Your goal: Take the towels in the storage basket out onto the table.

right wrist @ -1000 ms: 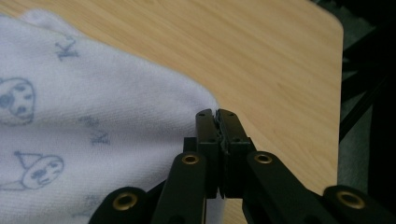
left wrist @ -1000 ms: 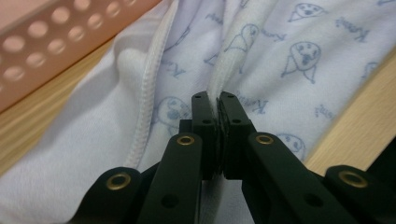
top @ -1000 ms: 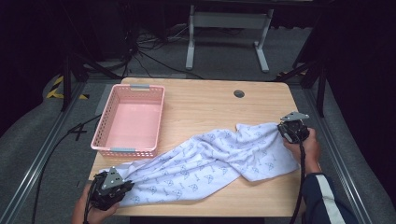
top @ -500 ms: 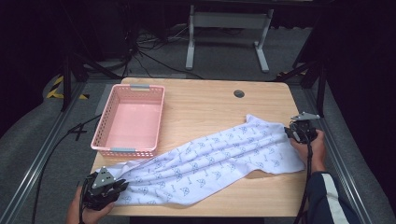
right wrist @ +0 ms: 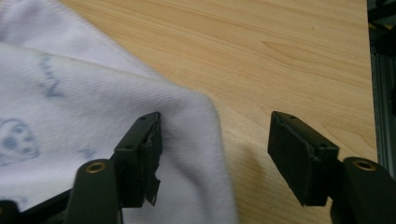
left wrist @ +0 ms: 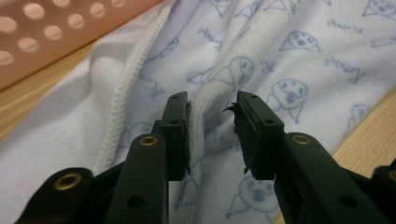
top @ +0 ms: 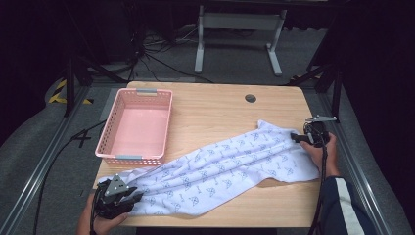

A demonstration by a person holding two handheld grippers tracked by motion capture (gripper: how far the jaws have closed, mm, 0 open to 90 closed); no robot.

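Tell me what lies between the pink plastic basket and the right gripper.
In the high view, bare wooden tabletop separates the pink plastic basket from the right gripper, plus the white printed cloth.

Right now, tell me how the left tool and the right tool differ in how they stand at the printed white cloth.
The left tool has a narrow gap with a raised fold of the printed white cloth between its jaws; the right tool gapes wide, the cloth's corner between its jaws. The left sits at the wooden table's near left corner, the right at its right edge. Both are open and hand-held.
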